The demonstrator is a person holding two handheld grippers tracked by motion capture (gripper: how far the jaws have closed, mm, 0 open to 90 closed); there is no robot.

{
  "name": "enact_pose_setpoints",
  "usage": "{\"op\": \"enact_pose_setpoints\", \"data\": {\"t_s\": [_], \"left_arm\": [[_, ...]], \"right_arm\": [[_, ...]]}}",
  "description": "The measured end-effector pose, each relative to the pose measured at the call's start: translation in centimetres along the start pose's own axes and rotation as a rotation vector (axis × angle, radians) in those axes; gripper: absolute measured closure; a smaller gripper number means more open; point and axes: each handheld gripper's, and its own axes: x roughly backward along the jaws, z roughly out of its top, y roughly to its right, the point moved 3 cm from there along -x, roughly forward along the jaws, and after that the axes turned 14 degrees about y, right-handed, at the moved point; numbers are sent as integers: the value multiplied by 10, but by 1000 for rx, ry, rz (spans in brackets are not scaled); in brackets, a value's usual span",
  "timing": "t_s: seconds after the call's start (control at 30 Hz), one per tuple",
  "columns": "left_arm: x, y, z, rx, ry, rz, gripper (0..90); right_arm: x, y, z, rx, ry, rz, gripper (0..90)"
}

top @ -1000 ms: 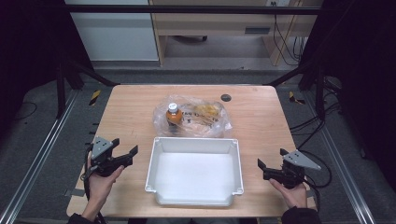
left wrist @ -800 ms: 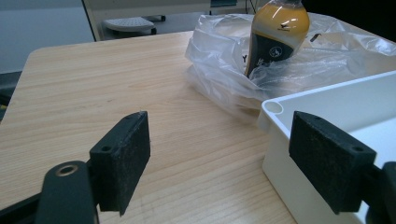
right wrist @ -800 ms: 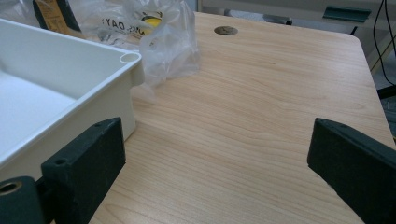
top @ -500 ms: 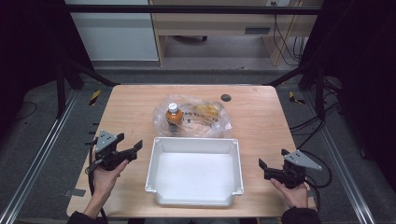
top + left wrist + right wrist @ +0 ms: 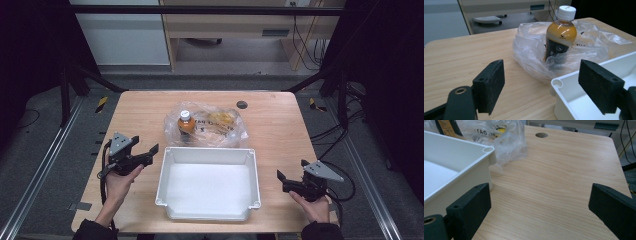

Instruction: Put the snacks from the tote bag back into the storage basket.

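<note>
Advancing along the tabletop's left edge, the left hand-held gripper (image 5: 150, 151) — jaws wide, empty — now faces the white-capped orange-drink bottle (image 5: 561, 32) in the crinkled clear plastic bag (image 5: 210, 125) mid-tabletop; right hand-held gripper (image 5: 281, 179) stays open, idle.

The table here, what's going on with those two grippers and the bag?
A person holds a black two-jaw gripper in each hand at a wooden table. The left gripper is open and points toward an orange drink bottle with a white cap standing in a crumpled clear plastic bag. The right gripper is open beside an empty white plastic bin. Neither gripper touches anything, and the bottle is not yet in the bin.
</note>
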Motion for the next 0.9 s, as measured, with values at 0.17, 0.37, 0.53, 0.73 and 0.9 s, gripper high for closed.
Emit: {"op": "enact_pose_setpoints", "data": {"t_s": [0.17,0.37,0.53,0.73,0.9], "left_arm": [[-6,3,6,11,15,-6,209],[-12,8,14,14,26,-11,207],[-20,11,21,7,32,-13,209],[-30,16,25,7,31,-21,210],[-40,21,28,-2,27,-25,211]], "right_arm": [[-1,1,0,0,-2,0,47],[0,0,0,-1,-2,2,49],[-1,0,0,0,-2,1,49],[-1,0,0,-4,-5,6,50],[-2,0,0,-2,-5,7,50]]}}
